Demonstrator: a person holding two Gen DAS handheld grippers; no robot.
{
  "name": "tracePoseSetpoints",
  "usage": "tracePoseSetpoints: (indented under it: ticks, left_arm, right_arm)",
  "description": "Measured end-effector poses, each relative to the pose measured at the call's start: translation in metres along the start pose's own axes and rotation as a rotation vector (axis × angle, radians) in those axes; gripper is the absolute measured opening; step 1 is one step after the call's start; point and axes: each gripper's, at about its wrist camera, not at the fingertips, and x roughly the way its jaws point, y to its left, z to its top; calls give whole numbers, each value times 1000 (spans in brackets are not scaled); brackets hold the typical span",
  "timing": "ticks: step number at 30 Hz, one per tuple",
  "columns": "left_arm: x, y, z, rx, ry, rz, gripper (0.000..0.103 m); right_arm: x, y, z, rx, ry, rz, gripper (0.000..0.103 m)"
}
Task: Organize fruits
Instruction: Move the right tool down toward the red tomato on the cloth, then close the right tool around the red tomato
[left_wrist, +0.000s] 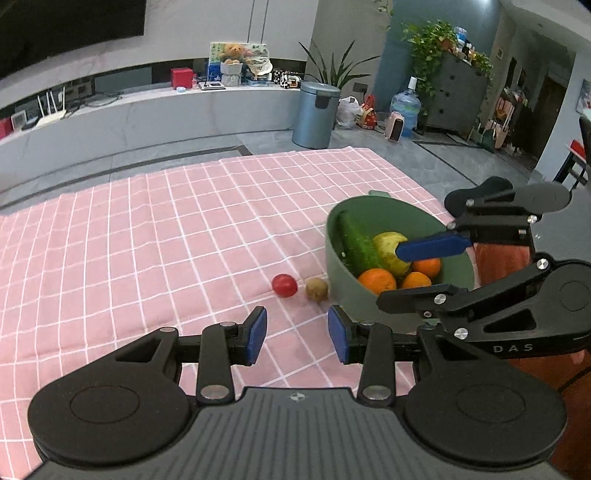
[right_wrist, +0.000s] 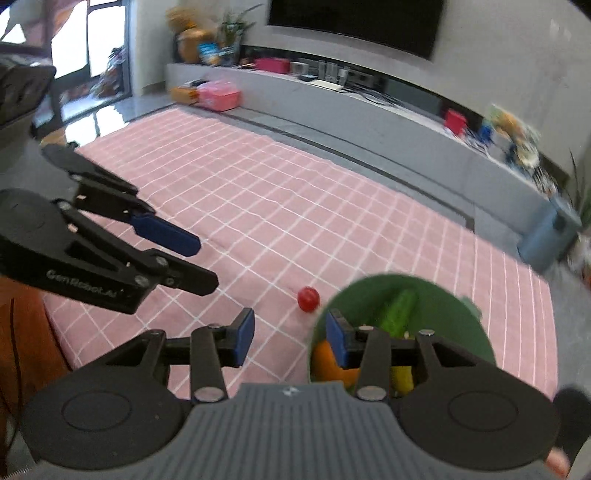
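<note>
Two loose pieces left outside the green bowl (left_wrist: 399, 218): red tomato (left_wrist: 284, 285) and brownish kiwi-like fruit (left_wrist: 317, 289), side by side on the pink checked cloth (left_wrist: 184, 229), kiwi just beside the bowl's wall, tomato a little further out, both toward the near right part of the cloth, well away from its far edge. Already in the bowl: cucumber (left_wrist: 356, 243), yellow-green pear-like fruit (left_wrist: 391, 247), oranges (left_wrist: 376, 280).

Left gripper (left_wrist: 297, 332) partly open, nothing between the blue pads, hovering over the cloth just short of the two loose fruits. Right gripper (right_wrist: 290, 338) likewise partly open and empty, hanging above the bowl's near rim; seen from the left wrist view with one blue finger over the pear.

Likely handling: tomato light, smooth, a bit slippery, thin-skinned and easy to bruise; best taken across its widest middle with gentle closing. Kiwi small, fuzzy, firmer, better grip, but prone to roll; best pinched across the short axis. Risk of nudging one fruit into the other, or against the bowl, on approach.
</note>
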Motion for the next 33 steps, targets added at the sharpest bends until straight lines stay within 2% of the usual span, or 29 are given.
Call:
tracePoseSetpoints:
  ticks: [4,9,17,21,24,33]
  left_arm:
    - [0,15,-8,-17,-9,-9,46]
    - [4,31,-16,-22,-6,-20,46]
    - [19,42,-22,-8,21,-46,46]
    - [27,44,-23,3,29,-54,46]
    - [36,48,-23,-8,42,-64,46]
    - [52,65,-25,-58,65,-71,46]
  right_arm:
    - [7,14,14,-134,24,21,40]
    - [26,26,31,-319,95,40,39]
    - [73,33,51,-562,274,83,38]
    - [104,24,56,-571,378,84,38]
    - [127,17,59,-548,430,109,32]
    - [176,8,57,-505,516,103,31]
